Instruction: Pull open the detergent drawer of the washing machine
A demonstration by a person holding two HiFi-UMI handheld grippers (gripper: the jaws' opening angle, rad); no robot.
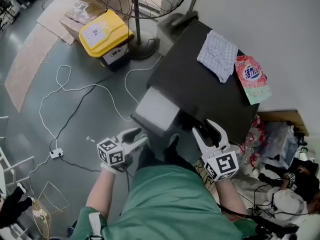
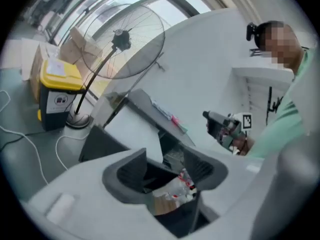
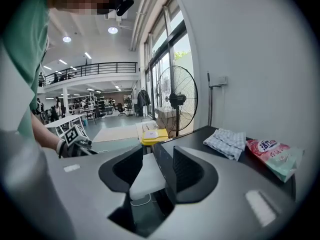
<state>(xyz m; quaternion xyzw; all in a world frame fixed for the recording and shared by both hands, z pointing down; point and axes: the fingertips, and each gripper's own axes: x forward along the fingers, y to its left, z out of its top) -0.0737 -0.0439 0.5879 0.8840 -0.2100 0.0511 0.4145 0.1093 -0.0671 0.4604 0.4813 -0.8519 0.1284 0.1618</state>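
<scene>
The dark-topped washing machine (image 1: 210, 89) stands against the wall. Its light grey detergent drawer (image 1: 157, 109) juts out from the front, toward the person; in the right gripper view the drawer (image 3: 146, 176) shows beyond the jaws. My left gripper (image 1: 139, 138) hangs just left of and below the drawer, open, nothing between its fingers. My right gripper (image 1: 212, 133) hovers at the machine's front edge, right of the drawer, jaws spread and holding nothing. The left gripper view looks past its open gripper (image 2: 165, 166) at the drawer (image 2: 132, 129) and the right gripper (image 2: 225, 126).
A checked cloth (image 1: 217, 54) and a pink detergent bag (image 1: 252, 76) lie on the machine's top. A yellow-lidded bin (image 1: 105, 34) and a standing fan (image 1: 137, 41) are behind the machine. White cables and a power strip (image 1: 56, 153) cross the floor; clutter (image 1: 280, 144) sits at right.
</scene>
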